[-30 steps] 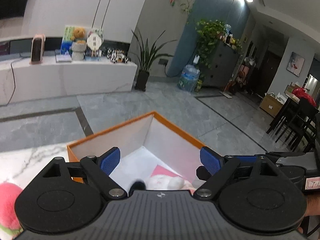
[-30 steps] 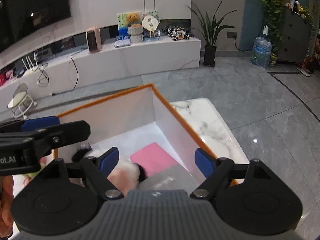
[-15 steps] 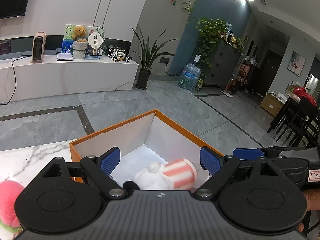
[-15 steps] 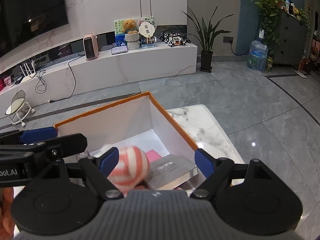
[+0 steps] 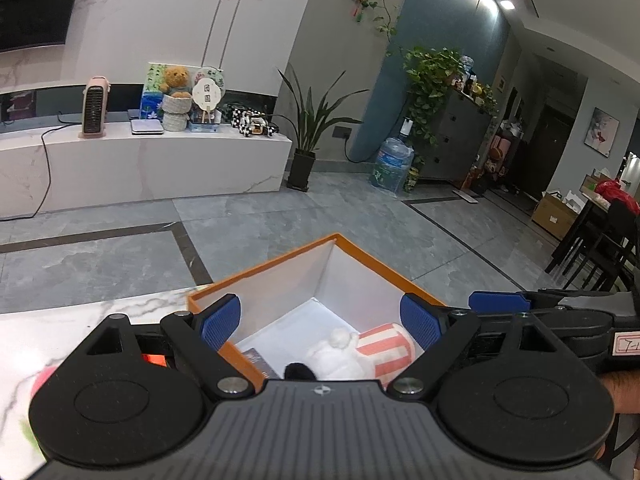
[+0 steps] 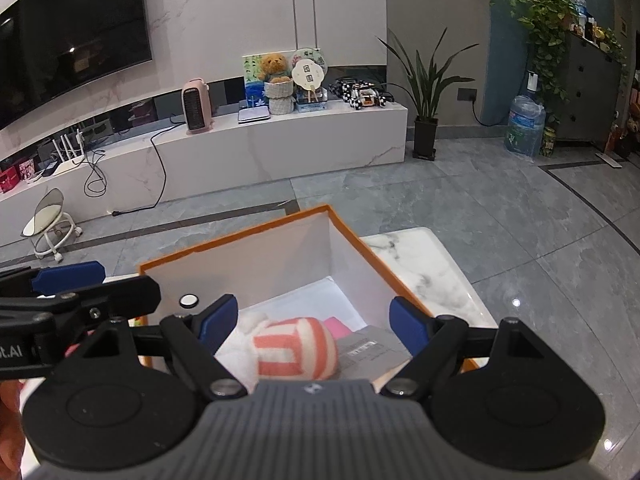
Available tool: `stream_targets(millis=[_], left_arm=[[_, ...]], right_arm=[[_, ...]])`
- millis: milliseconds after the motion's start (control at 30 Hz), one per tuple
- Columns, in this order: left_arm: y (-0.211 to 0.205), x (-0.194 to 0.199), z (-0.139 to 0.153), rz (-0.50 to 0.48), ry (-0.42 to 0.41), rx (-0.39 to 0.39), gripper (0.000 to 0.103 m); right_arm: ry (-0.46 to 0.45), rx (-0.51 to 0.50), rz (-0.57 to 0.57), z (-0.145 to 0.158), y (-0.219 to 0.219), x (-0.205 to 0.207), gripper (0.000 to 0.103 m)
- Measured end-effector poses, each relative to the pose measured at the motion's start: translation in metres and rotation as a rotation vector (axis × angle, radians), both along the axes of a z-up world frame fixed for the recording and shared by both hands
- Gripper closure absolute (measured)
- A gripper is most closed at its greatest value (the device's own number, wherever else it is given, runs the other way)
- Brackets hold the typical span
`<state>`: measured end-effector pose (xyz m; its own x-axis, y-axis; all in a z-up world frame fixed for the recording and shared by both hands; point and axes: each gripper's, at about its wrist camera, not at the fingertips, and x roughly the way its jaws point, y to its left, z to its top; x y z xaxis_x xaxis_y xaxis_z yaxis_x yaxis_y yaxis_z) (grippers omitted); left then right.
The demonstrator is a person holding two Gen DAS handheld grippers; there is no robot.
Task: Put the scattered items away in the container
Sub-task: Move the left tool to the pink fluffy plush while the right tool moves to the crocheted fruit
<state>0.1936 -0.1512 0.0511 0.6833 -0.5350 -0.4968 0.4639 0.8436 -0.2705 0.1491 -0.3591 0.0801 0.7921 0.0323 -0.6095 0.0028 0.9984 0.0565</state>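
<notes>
An orange-rimmed box (image 6: 352, 240) with white inner walls was seen standing on a white marble table (image 6: 440, 276), its far corner turned toward the grey tiled floor (image 6: 500, 208). Inside the box a plush toy (image 6: 296, 350) with pink and white stripes was found lying on the white bottom, its white fluffy part turned to the left. Just to the right of it a grey booklet (image 6: 372, 350) was laid, and a pink flat item (image 6: 338, 326) was partly covered by both. In the left wrist view the same toy was shown against the right inner wall of the box, with a small dark object (image 5: 298, 370) near its near side; what that object was could not be told.

The right gripper (image 6: 312, 320) was held over the near part of the box with its blue pads (image 6: 218, 322) spread wide apart; the toy lay below and between them, but was not pressed by either. The left gripper (image 5: 320, 320) was likewise held released above the box, nothing being clasped between its pads. On the table to the left of the box something pink and blurred (image 5: 42, 378) was seen at the left edge of the left wrist view. A white low cabinet (image 6: 280, 140) was seen far off against the wall.
</notes>
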Motion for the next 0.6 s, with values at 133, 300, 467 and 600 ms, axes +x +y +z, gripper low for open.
stream_targets(millis=[133,300,467,600], left_arm=[[0.010,-0.004,0.002,0.012,-0.003,0.007,0.000],[0.023,-0.005,0.003,0.039,0.000,0.016,0.000],[0.043,-0.009,-0.001,0.075,0.010,0.028,0.000],[0.060,-0.012,-0.004,0.107,0.019,0.042,0.000]], right_arm=[[-0.005,-0.003,0.014,0.001,0.011,0.001,0.018],[-0.047,-0.018,0.041,0.006,0.029,-0.001,0.018],[-0.093,-0.046,0.079,0.010,0.047,-0.006,0.018],[-0.109,-0.041,0.102,0.012,0.058,-0.006,0.018]])
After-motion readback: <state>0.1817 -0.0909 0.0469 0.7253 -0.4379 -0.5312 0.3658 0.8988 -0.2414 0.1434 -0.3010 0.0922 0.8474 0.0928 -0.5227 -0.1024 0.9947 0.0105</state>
